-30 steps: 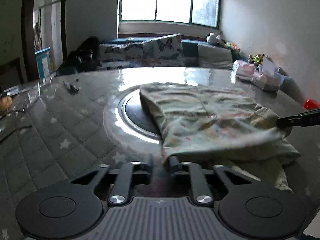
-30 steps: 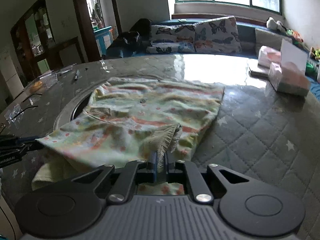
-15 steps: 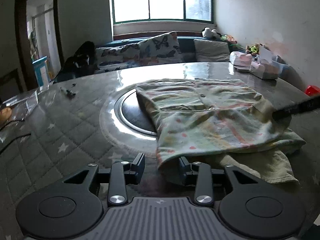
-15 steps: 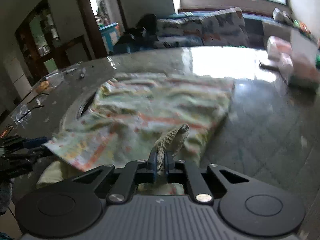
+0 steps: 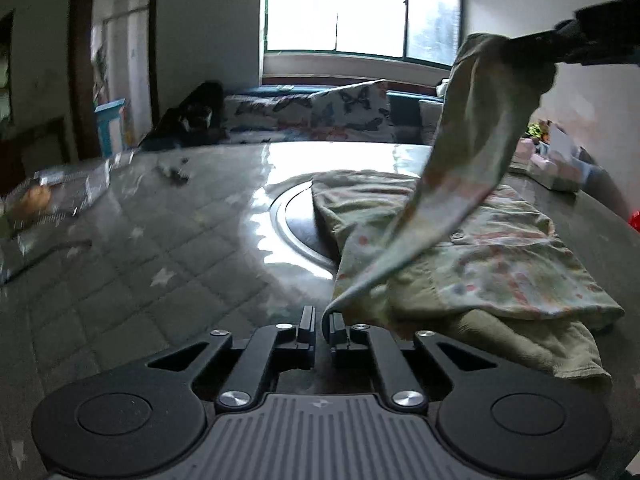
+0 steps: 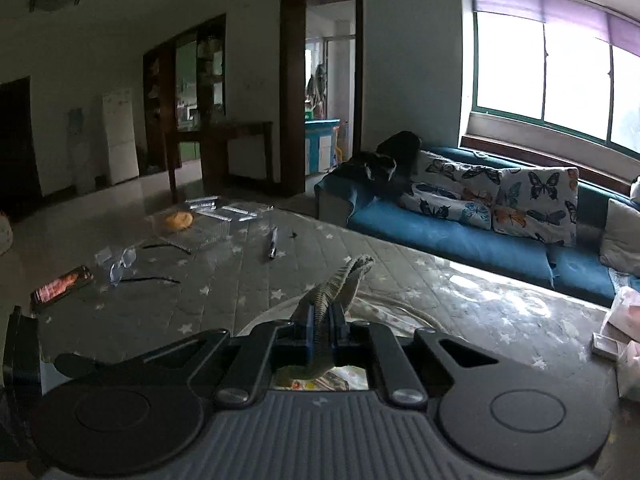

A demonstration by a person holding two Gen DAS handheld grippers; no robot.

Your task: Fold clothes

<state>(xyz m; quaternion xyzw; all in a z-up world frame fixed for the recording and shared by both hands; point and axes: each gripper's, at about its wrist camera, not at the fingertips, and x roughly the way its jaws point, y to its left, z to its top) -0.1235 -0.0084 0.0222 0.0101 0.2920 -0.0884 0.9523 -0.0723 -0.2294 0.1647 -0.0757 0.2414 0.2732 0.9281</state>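
A pale green floral garment (image 5: 480,256) lies on the round table's glass turntable (image 5: 296,232). One strip of it (image 5: 452,184) stretches up from the table to my right gripper (image 5: 560,46), which is raised high at the upper right. In the right wrist view, the right gripper (image 6: 320,322) is shut on a ribbed edge (image 6: 344,280) of the garment, which sticks up between its fingers. My left gripper (image 5: 322,324) is low at the near table edge. Its jaws are nearly together, and the strip's lower corner (image 5: 340,304) runs into them.
The quilted star-patterned table cover (image 5: 160,248) stretches to the left. On it are a clear food box (image 6: 180,220), glasses (image 6: 120,260), a phone (image 6: 60,284) and a pen (image 6: 273,242). Tissue packs (image 5: 556,168) sit at the right. A blue sofa (image 6: 460,240) stands behind.
The right gripper has risen high, pulling a strip of the garment off the table. The left gripper opened half a second ago and is now closed on the strip's lower corner.
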